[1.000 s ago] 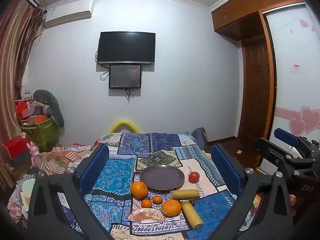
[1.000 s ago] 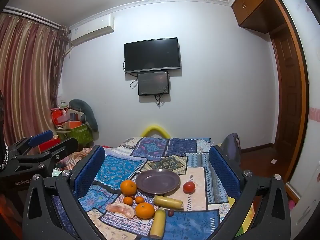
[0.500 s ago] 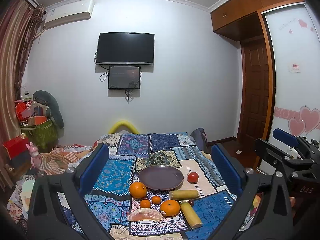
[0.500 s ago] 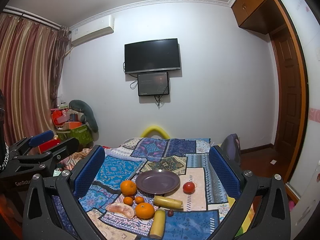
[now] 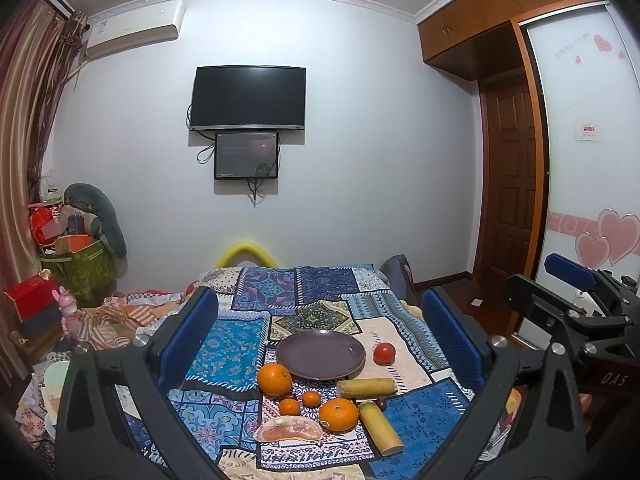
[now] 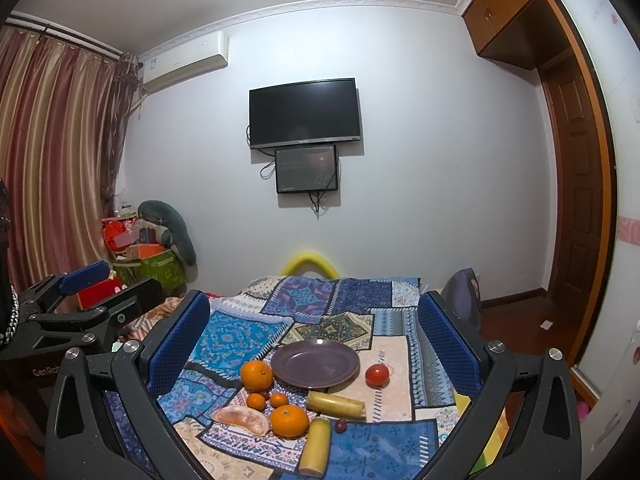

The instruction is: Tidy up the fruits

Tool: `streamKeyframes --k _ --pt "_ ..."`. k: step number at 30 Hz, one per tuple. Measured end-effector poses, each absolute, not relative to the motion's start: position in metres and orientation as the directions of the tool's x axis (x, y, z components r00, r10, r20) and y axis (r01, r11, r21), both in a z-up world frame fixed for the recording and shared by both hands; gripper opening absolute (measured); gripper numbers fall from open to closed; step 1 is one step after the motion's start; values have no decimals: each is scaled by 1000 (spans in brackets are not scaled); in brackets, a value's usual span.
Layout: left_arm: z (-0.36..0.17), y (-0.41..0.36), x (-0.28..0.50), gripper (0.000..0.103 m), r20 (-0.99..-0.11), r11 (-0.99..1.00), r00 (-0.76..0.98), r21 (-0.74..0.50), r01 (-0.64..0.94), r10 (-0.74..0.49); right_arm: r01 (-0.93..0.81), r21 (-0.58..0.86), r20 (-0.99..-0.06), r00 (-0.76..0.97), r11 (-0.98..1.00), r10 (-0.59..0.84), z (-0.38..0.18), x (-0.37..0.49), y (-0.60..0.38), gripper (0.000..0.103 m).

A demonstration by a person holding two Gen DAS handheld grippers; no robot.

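The fruits lay grouped on a patchwork cloth (image 5: 224, 344) that covered the work surface, none of them on the purple plate (image 5: 320, 354), which stood bare at the centre of the group. A large orange (image 5: 274, 379) sat just beside the plate's near-left rim, and a red tomato (image 5: 384, 353) sat just beside its right rim, apart from it. Nearer the cameras lay two small tangerines (image 5: 300, 402) side by side, a second large orange (image 5: 338, 415), a peeled pomelo segment (image 5: 289, 429) and a dark grape (image 6: 341, 425). Two yellow cylindrical pieces completed the set: one (image 5: 367, 387) lay crosswise just in front of the plate, the other (image 5: 380, 426) pointed toward the cameras beside the second orange. Beyond the cloth, a black television (image 5: 248, 98) and a smaller screen (image 5: 246, 155) hung on the white rear wall, with an air conditioner (image 5: 132, 28) high at the left, striped curtains (image 6: 52, 168) at the left and a wooden door (image 5: 508, 176) at the right. The left gripper (image 5: 320, 320) was held above the near edge of the cloth, level and facing the rear wall, its blue-padded jaws spread wide and gripping nothing. The right gripper (image 6: 314, 322) was held alongside it in the same attitude, jaws likewise spread wide and unloaded, clear of all fruit.
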State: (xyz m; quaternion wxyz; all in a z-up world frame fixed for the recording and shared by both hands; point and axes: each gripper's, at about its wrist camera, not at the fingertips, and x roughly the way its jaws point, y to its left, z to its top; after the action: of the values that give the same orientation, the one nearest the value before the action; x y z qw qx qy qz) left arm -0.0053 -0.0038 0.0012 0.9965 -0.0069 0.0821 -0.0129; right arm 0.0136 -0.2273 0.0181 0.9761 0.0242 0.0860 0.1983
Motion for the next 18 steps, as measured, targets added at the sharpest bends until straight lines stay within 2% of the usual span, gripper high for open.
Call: streamKeyframes --k 18 --pt "1 -1 -4 103 -167 1000 986 -25 19 -23 -379 85 -160 908 921 388 17 14 -230 103"
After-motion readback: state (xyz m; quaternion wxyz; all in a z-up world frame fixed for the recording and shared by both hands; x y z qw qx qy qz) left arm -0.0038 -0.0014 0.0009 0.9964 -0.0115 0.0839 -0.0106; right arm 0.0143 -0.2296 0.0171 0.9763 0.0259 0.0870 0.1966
